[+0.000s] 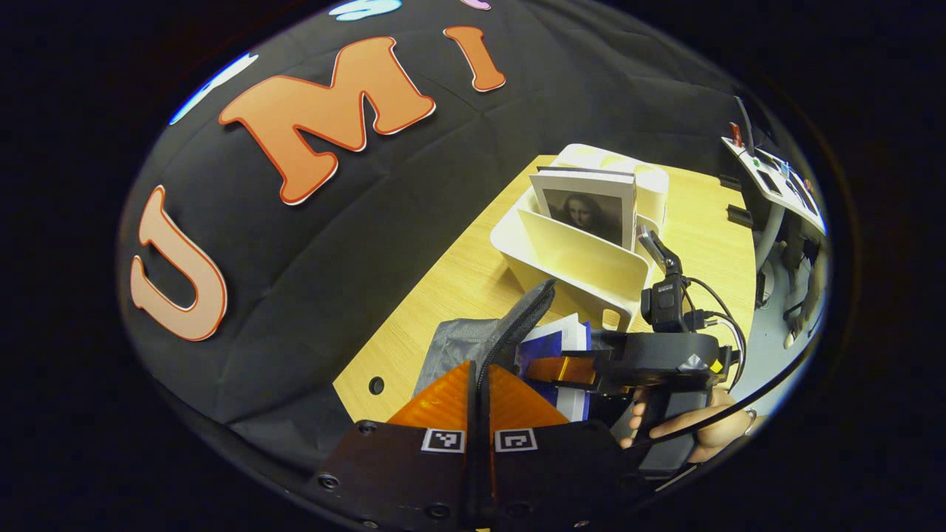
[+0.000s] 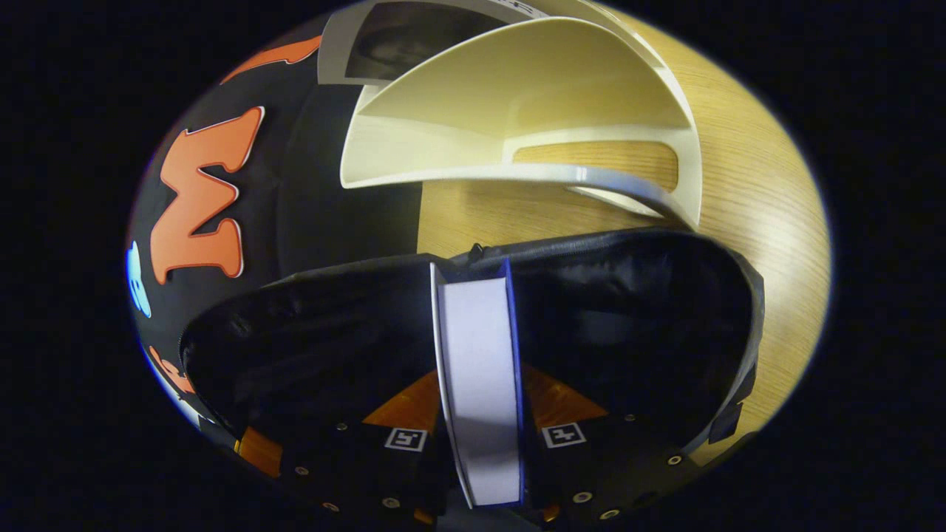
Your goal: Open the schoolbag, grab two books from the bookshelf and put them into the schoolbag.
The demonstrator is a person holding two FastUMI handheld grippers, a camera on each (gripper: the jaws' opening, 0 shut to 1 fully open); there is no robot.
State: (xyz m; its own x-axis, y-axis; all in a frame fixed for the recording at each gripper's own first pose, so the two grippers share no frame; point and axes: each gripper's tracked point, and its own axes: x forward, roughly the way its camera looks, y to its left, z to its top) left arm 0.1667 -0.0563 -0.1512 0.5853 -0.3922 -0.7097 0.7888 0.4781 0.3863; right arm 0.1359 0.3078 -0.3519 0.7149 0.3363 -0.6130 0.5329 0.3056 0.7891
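Observation:
In the left gripper view my left gripper [image 1: 479, 369] is shut on the grey zipped edge of the schoolbag [image 1: 510, 325] and holds it up. To its right, the right gripper [image 1: 550, 369] grips a blue-covered book [image 1: 565, 340] at the bag's mouth. Behind stands the cream bookshelf [image 1: 584, 266] with a portrait-cover book [image 1: 591, 210] upright in it. In the right gripper view my right gripper [image 2: 479, 391] is shut on the blue book [image 2: 477, 332], page edges facing me, over the schoolbag's open dark mouth [image 2: 628, 310]. The bookshelf [image 2: 517, 96] stands just beyond.
The wooden table [image 1: 458, 281] runs along the black booth wall on the left and has a small hole [image 1: 376, 385] near its front. A hand [image 1: 709, 432] holds the right gripper. A white desk with equipment [image 1: 776, 181] stands far right, past the table's edge.

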